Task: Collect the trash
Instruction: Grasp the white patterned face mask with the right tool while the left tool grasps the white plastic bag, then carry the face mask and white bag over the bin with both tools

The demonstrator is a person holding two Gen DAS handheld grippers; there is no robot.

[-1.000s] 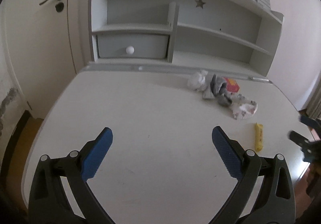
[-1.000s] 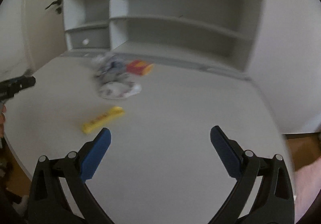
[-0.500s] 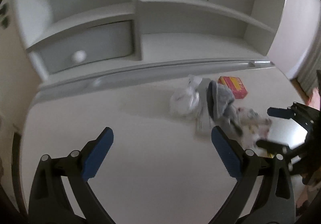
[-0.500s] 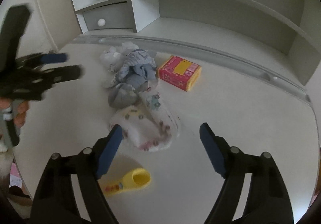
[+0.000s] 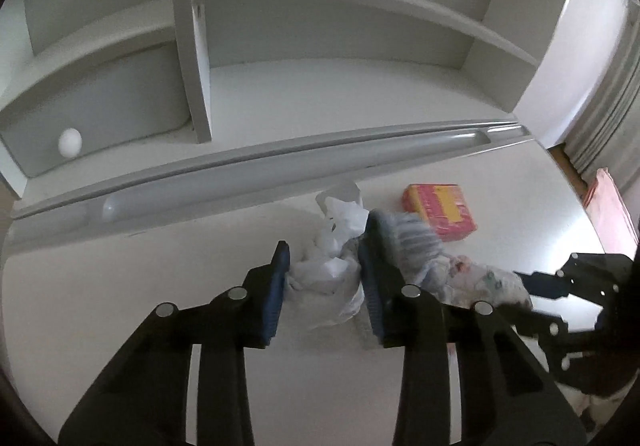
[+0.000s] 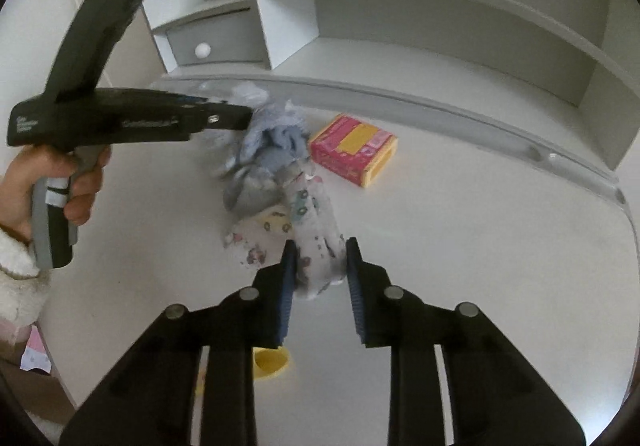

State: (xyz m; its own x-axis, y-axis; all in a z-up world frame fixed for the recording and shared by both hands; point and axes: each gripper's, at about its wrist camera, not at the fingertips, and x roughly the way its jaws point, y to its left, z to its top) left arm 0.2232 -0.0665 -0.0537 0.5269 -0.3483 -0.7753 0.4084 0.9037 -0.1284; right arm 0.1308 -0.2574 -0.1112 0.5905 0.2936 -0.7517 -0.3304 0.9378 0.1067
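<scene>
A heap of trash lies on the white desk. My left gripper (image 5: 323, 286) is shut on a crumpled white plastic bag (image 5: 334, 272) at the heap's left end. My right gripper (image 6: 320, 270) is shut on a white wrapper printed with small pictures (image 6: 316, 238) at the heap's near end. Grey-blue crumpled packaging (image 6: 272, 150) lies between them, also in the left wrist view (image 5: 412, 238). A pink and yellow box (image 6: 354, 148) lies beside the heap, also in the left wrist view (image 5: 440, 208). A yellow wrapper (image 6: 272, 364) lies under my right gripper.
A white shelf unit (image 5: 320, 58) with a knobbed drawer (image 5: 70, 142) stands at the back of the desk, behind a grey groove (image 5: 280, 166). The left hand-held gripper body (image 6: 116, 114) reaches in over the heap. The desk edge (image 6: 624, 214) curves at the right.
Both grippers moved forward onto the trash heap and closed from wide open: the left onto the white bag, the right onto the printed wrapper.
</scene>
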